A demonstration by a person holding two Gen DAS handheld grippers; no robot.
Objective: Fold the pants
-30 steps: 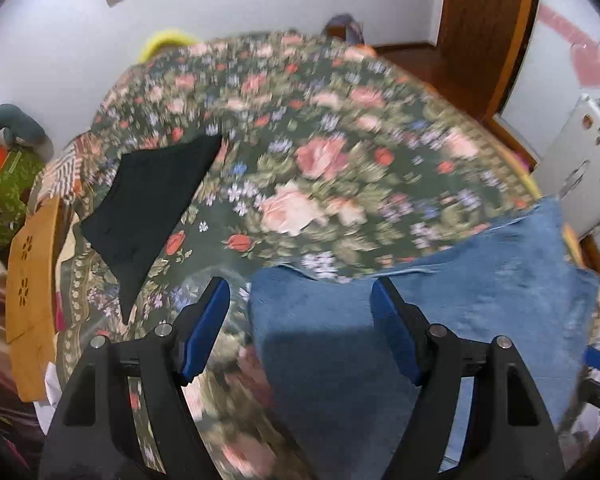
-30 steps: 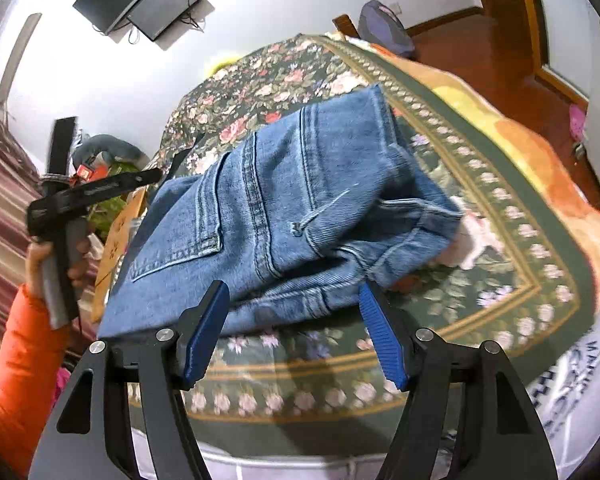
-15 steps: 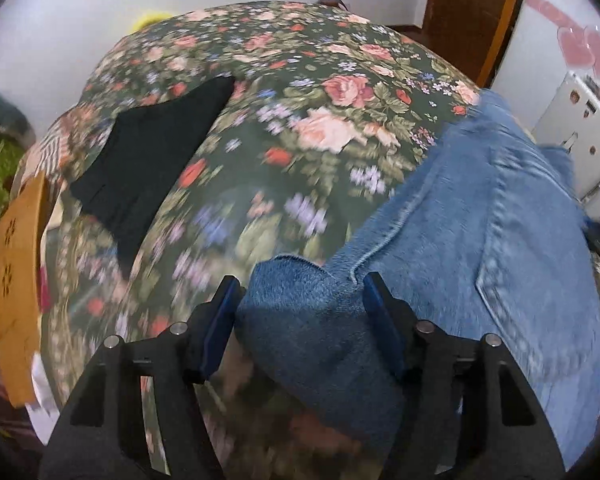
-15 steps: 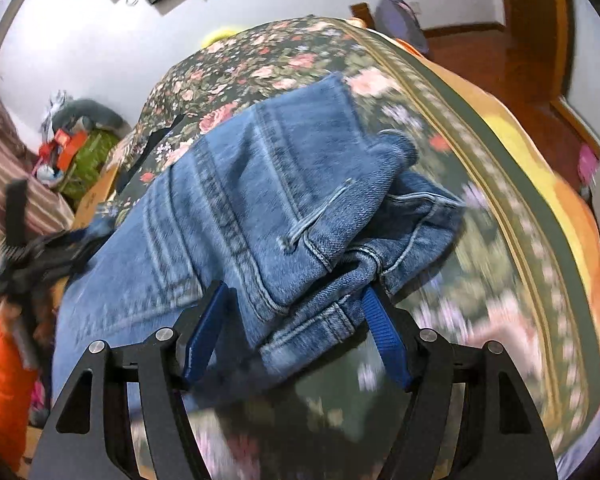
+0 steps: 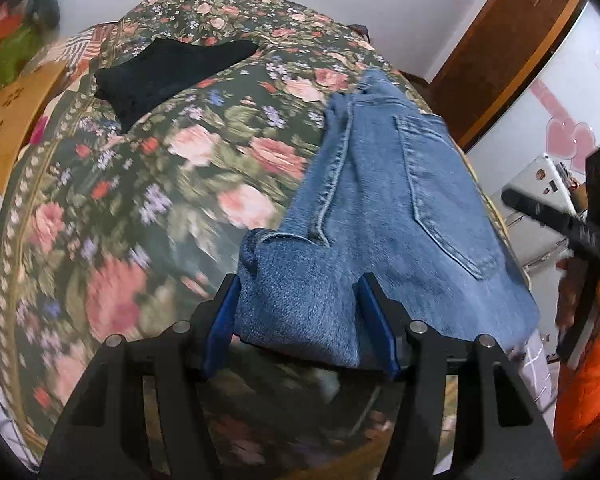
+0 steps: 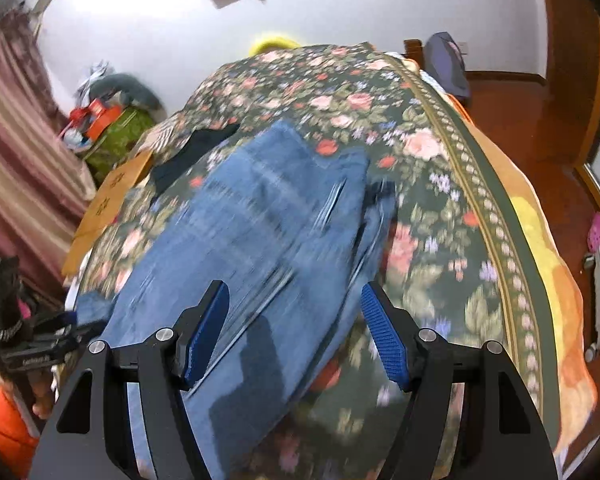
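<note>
Two tools in play here, both over a bed (image 5: 112, 208) with a dark floral cover. Going left to right in the left wrist view: a wooden headboard-like panel (image 5: 8, 120) runs along the bed's left edge, then a black garment (image 5: 168, 72) lies flat toward the far side, well apart from everything else, with a wide stretch of bare floral cover between it and the jeans (image 5: 380, 208). The jeans lie folded on the right half of the bed, back pocket up, right side close to the bed's right edge. The left tool (image 5: 298, 328) has its blue pads pressed against either side of the folded near end, so it's clamped on the denim.

Right wrist view is pretty motion-blurred. The right tool (image 6: 296, 332) has its fingers spread apart with the jeans' near edge lying between them; can't see either pad touching fabric. Right of the jeans there's bare cover out to the orange border (image 6: 540, 264).
</note>
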